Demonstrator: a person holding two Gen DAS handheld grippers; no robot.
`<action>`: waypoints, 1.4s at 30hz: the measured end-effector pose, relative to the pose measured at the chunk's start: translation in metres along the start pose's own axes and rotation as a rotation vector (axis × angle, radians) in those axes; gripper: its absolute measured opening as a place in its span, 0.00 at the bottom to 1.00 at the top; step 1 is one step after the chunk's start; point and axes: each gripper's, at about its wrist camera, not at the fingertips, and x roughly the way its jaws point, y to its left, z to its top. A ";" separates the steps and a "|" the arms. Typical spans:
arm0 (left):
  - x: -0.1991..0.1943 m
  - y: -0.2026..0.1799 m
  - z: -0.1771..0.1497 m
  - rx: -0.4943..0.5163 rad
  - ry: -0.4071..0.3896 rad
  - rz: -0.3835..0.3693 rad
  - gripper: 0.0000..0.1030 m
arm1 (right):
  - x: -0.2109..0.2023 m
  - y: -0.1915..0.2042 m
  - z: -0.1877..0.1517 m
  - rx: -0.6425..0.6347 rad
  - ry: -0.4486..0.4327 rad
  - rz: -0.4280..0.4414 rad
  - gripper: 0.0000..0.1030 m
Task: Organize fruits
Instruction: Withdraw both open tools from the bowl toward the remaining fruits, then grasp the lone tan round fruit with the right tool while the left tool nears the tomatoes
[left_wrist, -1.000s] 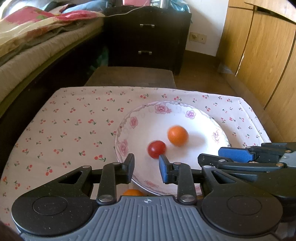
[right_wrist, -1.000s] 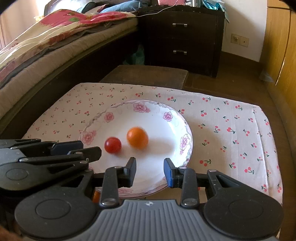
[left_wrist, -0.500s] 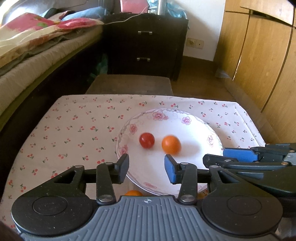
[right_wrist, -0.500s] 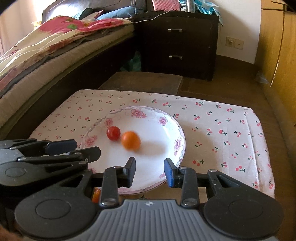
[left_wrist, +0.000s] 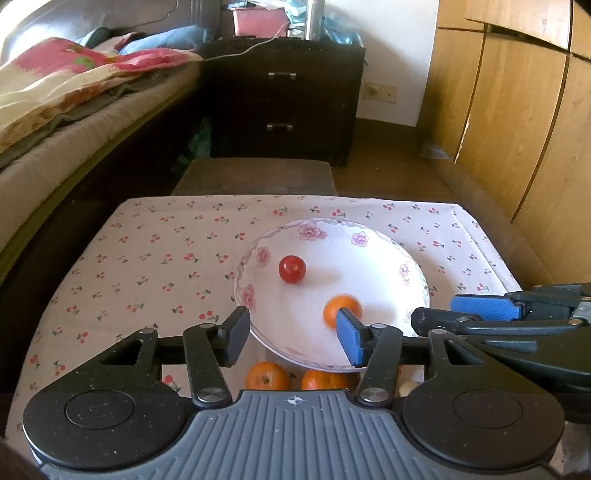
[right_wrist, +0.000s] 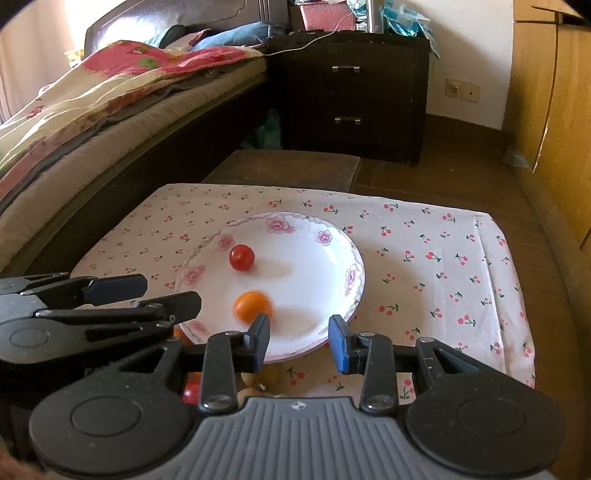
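A white floral plate (left_wrist: 384, 251) (right_wrist: 317, 273) sits on a cherry-print cloth and holds a red tomato (left_wrist: 291, 269) (right_wrist: 242, 257) and a small orange (left_wrist: 341, 309) (right_wrist: 252, 305), blurred as if rolling. Two more oranges (left_wrist: 266, 375) (left_wrist: 320, 379) lie on the cloth just in front of the plate. In the right wrist view a red fruit (right_wrist: 191, 392) and pale round fruits (right_wrist: 271, 374) lie near the plate's front edge. My left gripper (left_wrist: 293, 336) and right gripper (right_wrist: 298, 343) are both open and empty, side by side above the plate's near rim.
The cloth-covered table (left_wrist: 147, 258) stands beside a bed (left_wrist: 74, 110) on the left. A dark nightstand (left_wrist: 284, 99) is beyond it, with a low brown stool (left_wrist: 255, 177) between. Wooden wardrobe doors (left_wrist: 517, 129) stand at the right.
Both grippers have pulled back and up from the plate, and the left one has opened wider. The tomato rolled towards the plate's far left; the orange rolled towards its near edge. More fruit shows in front.
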 end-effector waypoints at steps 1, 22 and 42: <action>-0.002 0.000 -0.002 0.001 0.000 -0.001 0.59 | -0.002 0.000 -0.001 0.000 0.000 0.000 0.36; -0.030 -0.008 -0.027 0.013 0.005 -0.043 0.60 | -0.042 -0.009 -0.038 0.035 0.002 -0.054 0.39; -0.049 -0.022 -0.049 0.025 0.026 -0.113 0.62 | -0.070 -0.048 -0.096 0.159 0.121 -0.153 0.39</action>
